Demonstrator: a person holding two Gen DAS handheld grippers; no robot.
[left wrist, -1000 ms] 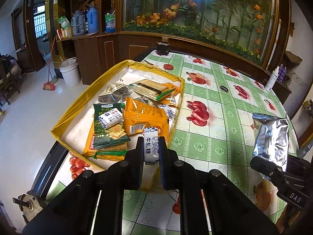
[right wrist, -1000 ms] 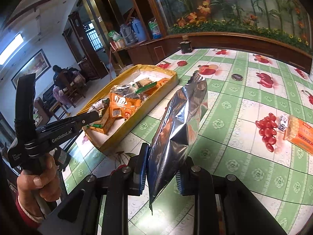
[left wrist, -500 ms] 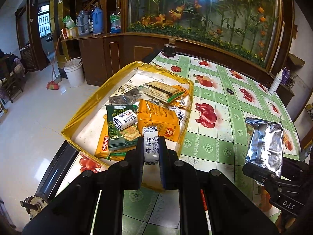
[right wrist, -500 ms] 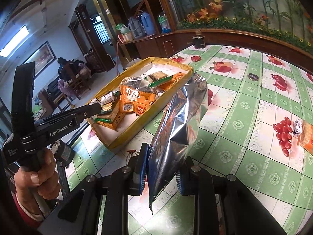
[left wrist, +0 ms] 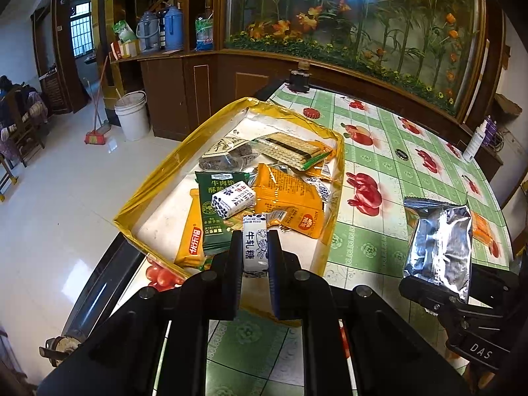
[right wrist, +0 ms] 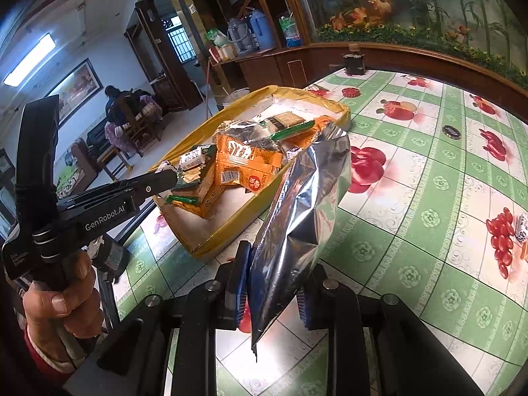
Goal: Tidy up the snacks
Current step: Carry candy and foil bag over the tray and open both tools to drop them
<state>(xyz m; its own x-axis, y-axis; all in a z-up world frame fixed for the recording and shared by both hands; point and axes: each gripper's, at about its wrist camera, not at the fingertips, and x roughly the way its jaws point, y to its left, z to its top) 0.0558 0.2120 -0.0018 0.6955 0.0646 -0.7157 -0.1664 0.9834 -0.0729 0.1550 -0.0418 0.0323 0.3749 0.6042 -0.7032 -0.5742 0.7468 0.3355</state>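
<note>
While both grippers hang near the yellow-lined tray (left wrist: 184, 151), each is already loaded. The left gripper (left wrist: 253, 250) is clamped on a small white nougat candy (left wrist: 253, 244) with blue print, held just over the tray's near end, above the pile of snack packets (left wrist: 283, 198). The right gripper (right wrist: 272, 283) pinches a silver foil bag (right wrist: 303, 204) near its lower end, upright, just beside the tray over the green checked tablecloth (right wrist: 429, 198).

The candy looks firm and light — a squeeze across its narrow sides should suit it. The foil bag is probably slippery, puffy and crushable — it is best held by the flat sealed edge, since the belly may dent or slip.
</note>
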